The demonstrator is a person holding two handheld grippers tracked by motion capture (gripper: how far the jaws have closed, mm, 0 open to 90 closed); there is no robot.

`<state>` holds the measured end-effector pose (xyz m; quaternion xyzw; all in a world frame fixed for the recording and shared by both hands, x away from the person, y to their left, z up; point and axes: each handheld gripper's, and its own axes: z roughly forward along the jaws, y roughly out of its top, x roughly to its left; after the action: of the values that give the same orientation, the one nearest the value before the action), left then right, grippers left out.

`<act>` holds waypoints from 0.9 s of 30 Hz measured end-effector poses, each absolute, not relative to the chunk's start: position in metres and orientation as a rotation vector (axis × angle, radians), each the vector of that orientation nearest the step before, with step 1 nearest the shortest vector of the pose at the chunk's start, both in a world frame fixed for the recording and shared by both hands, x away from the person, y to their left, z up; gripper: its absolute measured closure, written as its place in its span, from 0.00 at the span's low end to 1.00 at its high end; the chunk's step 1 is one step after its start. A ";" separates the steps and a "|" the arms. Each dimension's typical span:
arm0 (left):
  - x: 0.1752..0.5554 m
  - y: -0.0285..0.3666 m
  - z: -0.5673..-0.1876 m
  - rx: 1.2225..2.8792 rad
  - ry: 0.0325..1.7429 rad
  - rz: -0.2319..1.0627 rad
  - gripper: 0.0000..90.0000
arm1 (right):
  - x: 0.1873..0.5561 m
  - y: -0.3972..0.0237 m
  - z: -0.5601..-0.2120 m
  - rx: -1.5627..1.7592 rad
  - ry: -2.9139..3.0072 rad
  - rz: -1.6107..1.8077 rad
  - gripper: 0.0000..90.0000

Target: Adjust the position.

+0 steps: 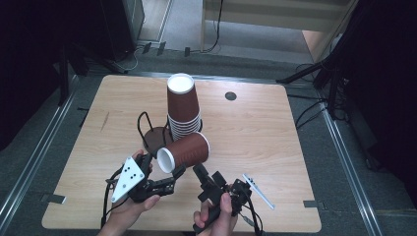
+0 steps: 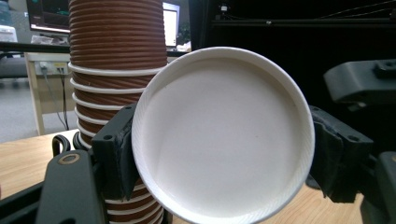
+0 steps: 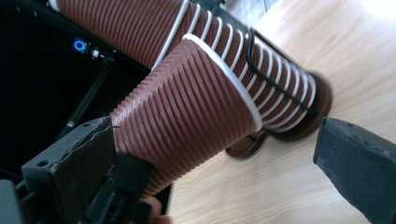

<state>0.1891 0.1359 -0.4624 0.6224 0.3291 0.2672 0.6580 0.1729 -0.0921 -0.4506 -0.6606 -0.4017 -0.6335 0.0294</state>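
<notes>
- One brown ribbed paper cup (image 1: 184, 152) lies on its side in the air above the counter (image 1: 255, 132), its white rolled rim and white inside facing the person.
- From the left gripper view its round mouth (image 2: 223, 140) faces the camera, with one black jaw at each side of the rim.
- That left hand-held gripper (image 1: 169, 183) is closed as far as it goes on the cup, pinching it at the rim.
- In the right gripper view, the right hand-held gripper (image 1: 196, 172) has wide-open jaws: one jaw lies against the cup's ribbed wall (image 3: 187, 112), the other stands well clear, so it grips nothing.
- Just behind the held cup, a stack of cups (image 1: 183, 105) stands upside down beside a dark wire holder (image 1: 153, 132); the cup's base is near the stack.
- Right of the grippers a thin pale strip (image 1: 258, 191) lies near the front edge.
- Open wood spreads to the right and far right corner, and on the left side past the holder.
</notes>
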 end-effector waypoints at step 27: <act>0.185 0.124 -0.471 1.410 0.697 0.624 0.25 | 0.191 -0.087 -0.455 -1.967 -0.747 -1.688 0.00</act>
<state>0.1846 0.1242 -0.4710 0.6238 0.3084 0.2760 0.6630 0.1909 -0.0873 -0.4552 -0.7113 -0.2702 -0.6105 0.2200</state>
